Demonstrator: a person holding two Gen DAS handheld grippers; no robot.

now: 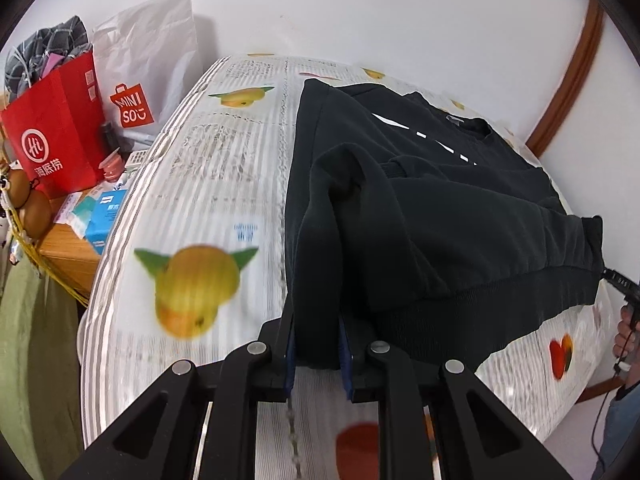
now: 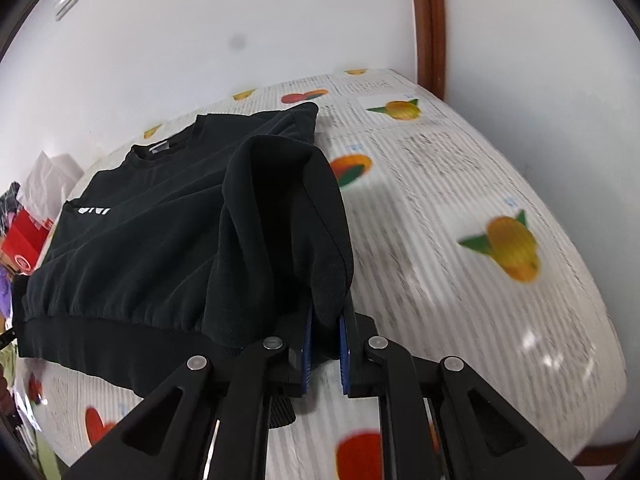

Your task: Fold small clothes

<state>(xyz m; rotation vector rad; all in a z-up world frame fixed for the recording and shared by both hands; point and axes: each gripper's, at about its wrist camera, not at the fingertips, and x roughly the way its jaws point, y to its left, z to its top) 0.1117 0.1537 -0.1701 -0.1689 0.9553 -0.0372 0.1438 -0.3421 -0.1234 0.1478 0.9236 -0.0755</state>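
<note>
Left wrist view: a bunched hem corner of the black sweatshirt (image 1: 420,200) is being pinched between the narrowly set blue pads of the left gripper (image 1: 318,344). The garment is being held partly lifted over the fruit-print tablecloth (image 1: 208,184). A red paper bag (image 1: 56,128) is being kept on a side cabinet.

Right wrist view: the opposite hem corner is being clamped by the right gripper (image 2: 325,344), fingers nearly closed on cloth; the collar end is lying on the table.
</note>
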